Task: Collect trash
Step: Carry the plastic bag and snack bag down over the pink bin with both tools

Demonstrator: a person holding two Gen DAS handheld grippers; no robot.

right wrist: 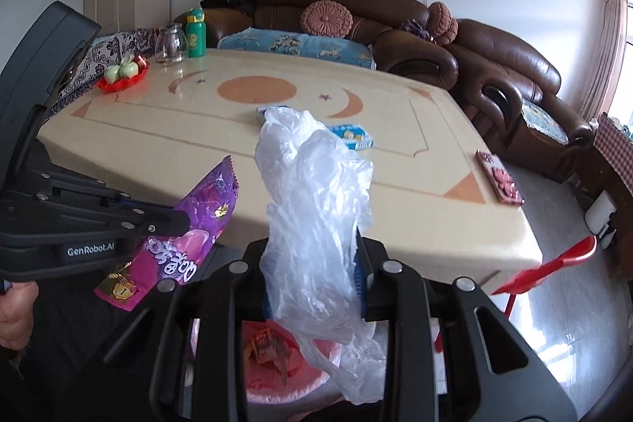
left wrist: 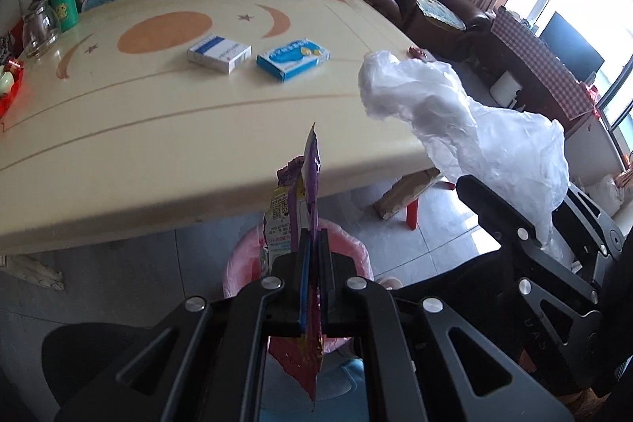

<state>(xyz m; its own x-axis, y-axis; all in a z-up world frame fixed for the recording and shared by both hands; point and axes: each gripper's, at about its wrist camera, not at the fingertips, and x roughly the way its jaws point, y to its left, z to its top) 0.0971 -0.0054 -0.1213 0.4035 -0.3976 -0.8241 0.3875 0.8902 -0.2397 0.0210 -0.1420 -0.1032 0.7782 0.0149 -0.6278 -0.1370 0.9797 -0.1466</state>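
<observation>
My left gripper [left wrist: 312, 244] is shut on a purple snack wrapper [left wrist: 310, 161], which sticks up between the pads and hangs below them. In the right wrist view the left gripper [right wrist: 184, 220] comes in from the left with that wrapper [right wrist: 205, 220]. My right gripper [right wrist: 312, 263] is shut on a crumpled white plastic bag [right wrist: 312, 192], also seen as the bag [left wrist: 455, 113] held by the right gripper [left wrist: 514, 184]. Both grippers hover over a pink-lined bin [right wrist: 277, 382] on the floor by the table's near edge; the bin [left wrist: 352, 248] holds some wrappers.
On the cream table [left wrist: 138, 145] lie a white-blue box [left wrist: 218, 52], a blue box [left wrist: 292, 59] and a red packet [right wrist: 500, 182] at the right edge. A glass jar [right wrist: 171, 44], green bottle [right wrist: 195, 32] and red fruit dish [right wrist: 123, 74] stand far left. A red stool [right wrist: 554, 260] stands right.
</observation>
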